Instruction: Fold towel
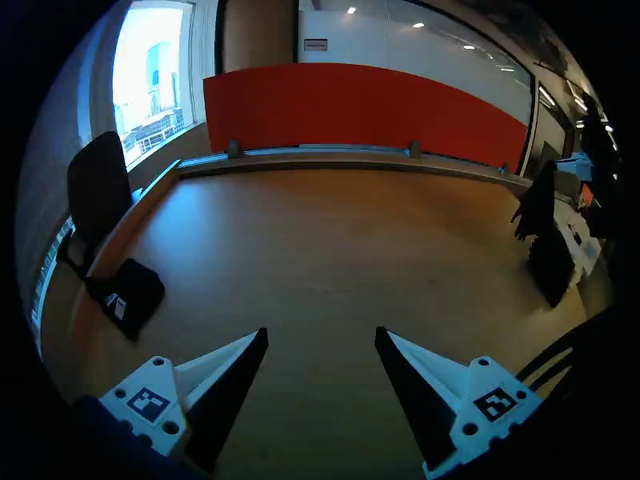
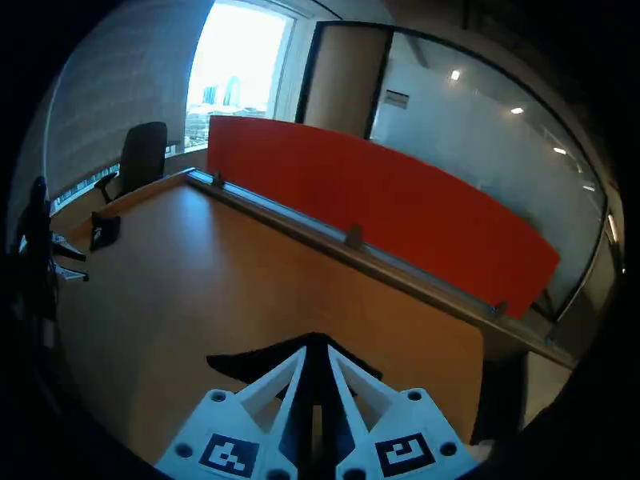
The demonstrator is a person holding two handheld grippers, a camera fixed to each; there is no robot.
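The left gripper (image 1: 320, 330) hovers over a wooden table (image 1: 320, 240) with its fingers spread wide apart, holding and touching nothing. The right gripper (image 2: 318, 348) has its fingers drawn together, pinching a dark towel (image 2: 240, 364) at their tips. The towel spreads out to either side of those fingertips. Whether it rests on the table is unclear.

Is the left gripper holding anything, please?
No, the left gripper is open, with just bare table between its fingers.
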